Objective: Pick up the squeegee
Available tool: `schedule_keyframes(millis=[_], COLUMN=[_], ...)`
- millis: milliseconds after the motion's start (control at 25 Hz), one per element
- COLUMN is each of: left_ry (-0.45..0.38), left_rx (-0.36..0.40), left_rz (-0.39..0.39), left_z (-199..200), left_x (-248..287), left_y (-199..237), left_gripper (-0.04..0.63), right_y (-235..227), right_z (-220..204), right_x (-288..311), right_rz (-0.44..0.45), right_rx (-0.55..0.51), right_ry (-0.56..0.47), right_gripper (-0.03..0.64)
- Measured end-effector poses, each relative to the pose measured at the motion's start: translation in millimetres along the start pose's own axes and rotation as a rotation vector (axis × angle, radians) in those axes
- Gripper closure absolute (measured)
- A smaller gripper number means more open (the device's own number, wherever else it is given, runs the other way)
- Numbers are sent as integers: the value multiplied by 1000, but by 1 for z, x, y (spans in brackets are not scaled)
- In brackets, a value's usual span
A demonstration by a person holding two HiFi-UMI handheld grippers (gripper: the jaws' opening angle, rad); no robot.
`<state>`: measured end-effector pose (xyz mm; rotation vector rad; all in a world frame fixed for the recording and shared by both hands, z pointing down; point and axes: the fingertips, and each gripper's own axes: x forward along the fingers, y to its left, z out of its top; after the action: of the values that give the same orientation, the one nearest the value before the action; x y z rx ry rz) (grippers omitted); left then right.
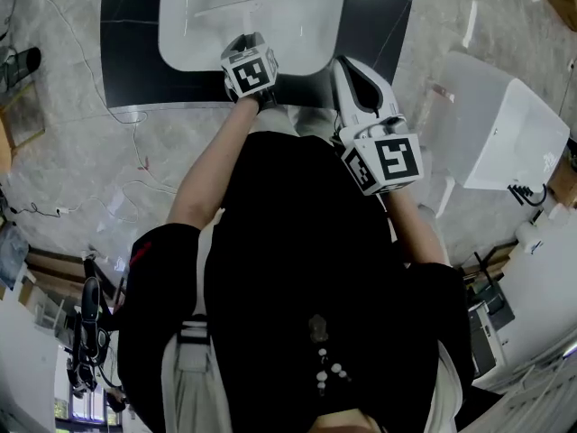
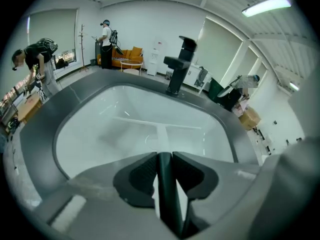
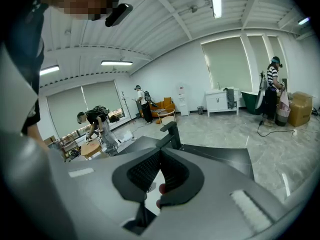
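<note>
Squeegee (image 2: pixel 167 194): one thin dark bar, pinched in the left gripper (image 2: pixel 164 156) over the sink (image 2: pixel 100 134).
Right gripper (image 3: pixel 159 156): ribbed pads pressed together, empty.
Sink: one smooth white basin.
Faucet (image 2: pixel 179 66): one, black, angular.

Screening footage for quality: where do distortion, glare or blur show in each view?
Head view: fisheye bend, the sink evenly lit with a mild sheen. Left gripper view: dark round vignette, a ceiling light flares top right, the gripped squeegee looks soft up close. Right gripper view: bowed ceiling beams, dark corners.
</note>
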<state>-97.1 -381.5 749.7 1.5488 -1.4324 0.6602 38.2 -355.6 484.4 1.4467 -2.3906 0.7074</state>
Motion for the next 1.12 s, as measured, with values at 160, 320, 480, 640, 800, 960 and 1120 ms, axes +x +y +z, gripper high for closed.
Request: schedule_keyframes(millis=[160,320,480,640,800,960,1120], left_ry=[-63,-132,-197,-275,-339,-390,-431], left_rx=[-1,10,24,77,110,123,123], left_rz=[-5,-9,-5,2,11,27,43], left_z=[-1,-5,-12,-13,-16,-19,-23], left_x=[-32,-65,-97,-125,-155,-180,-202], left_y=[-4,-12,-19,-30,-42,-50,-57], left_gripper=[488,488,488,488,488,488,488], right_y=[3,2,4,6,8,15,19], right_z=[-1,-3,-11,-14,-15,-15,-14], right_x=[-9,-28,-50,-69,-92,-111,-125], right_rz=[50,84,116,145,177,210,238], right_rx=[-11,-28,-47,-71,-98,-130,-157], right_ry=[-11,-24,-40,-68,-94,-117,-136], right_gripper=[614,614,614,614,614,614,614])
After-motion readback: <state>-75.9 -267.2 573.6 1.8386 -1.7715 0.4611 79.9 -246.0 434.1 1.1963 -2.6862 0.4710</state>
